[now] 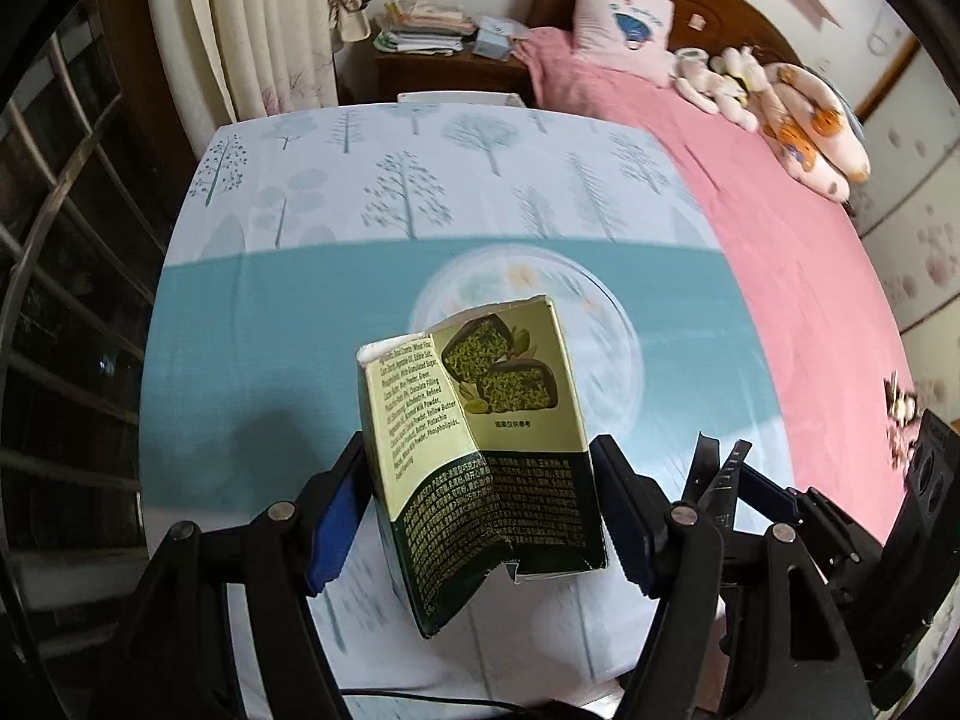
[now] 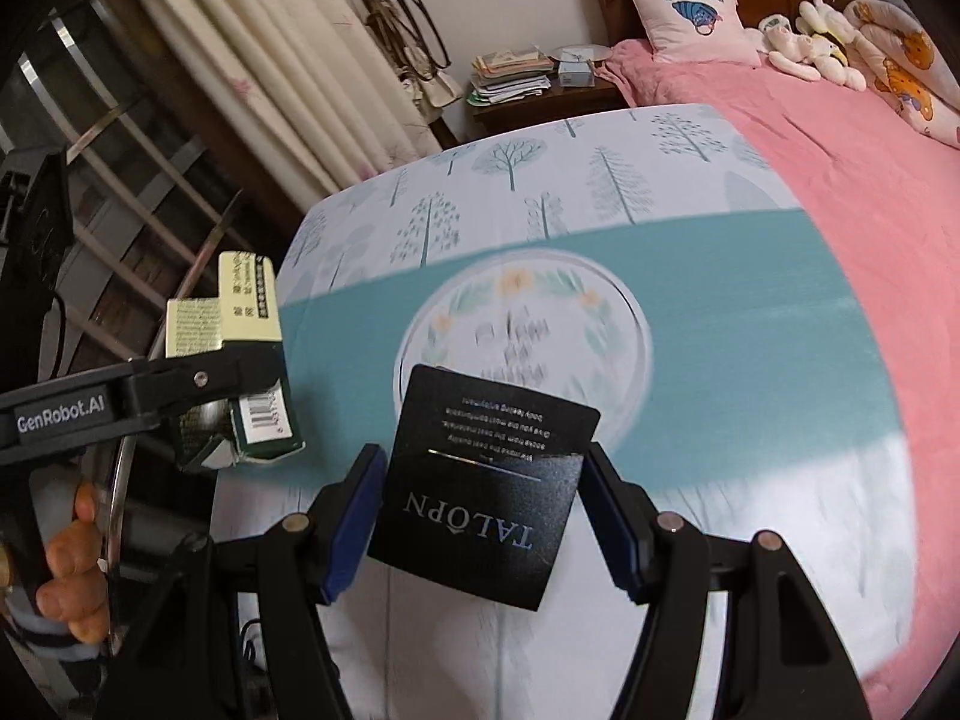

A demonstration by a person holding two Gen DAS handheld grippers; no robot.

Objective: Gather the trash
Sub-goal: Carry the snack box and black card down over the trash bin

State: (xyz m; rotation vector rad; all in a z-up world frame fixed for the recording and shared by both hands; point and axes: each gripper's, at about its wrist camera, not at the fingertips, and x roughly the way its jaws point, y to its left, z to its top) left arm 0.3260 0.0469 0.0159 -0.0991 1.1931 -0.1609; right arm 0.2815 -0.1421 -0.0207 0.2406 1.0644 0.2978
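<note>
My left gripper [image 1: 480, 516] clamps the crushed carton [image 1: 480, 450], my right gripper [image 2: 480, 522] the black card [image 2: 486, 492]; keep both jaws firm above the surface [image 1: 270, 312] till binned.

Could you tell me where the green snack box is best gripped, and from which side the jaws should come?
Grip the box across its lower, dark-green half, one pad on each narrow side, coming from its torn bottom end as the left gripper does. The front panel is creased inward, so pressing the faces would likely crush it; the side edges look stiffer.
</note>
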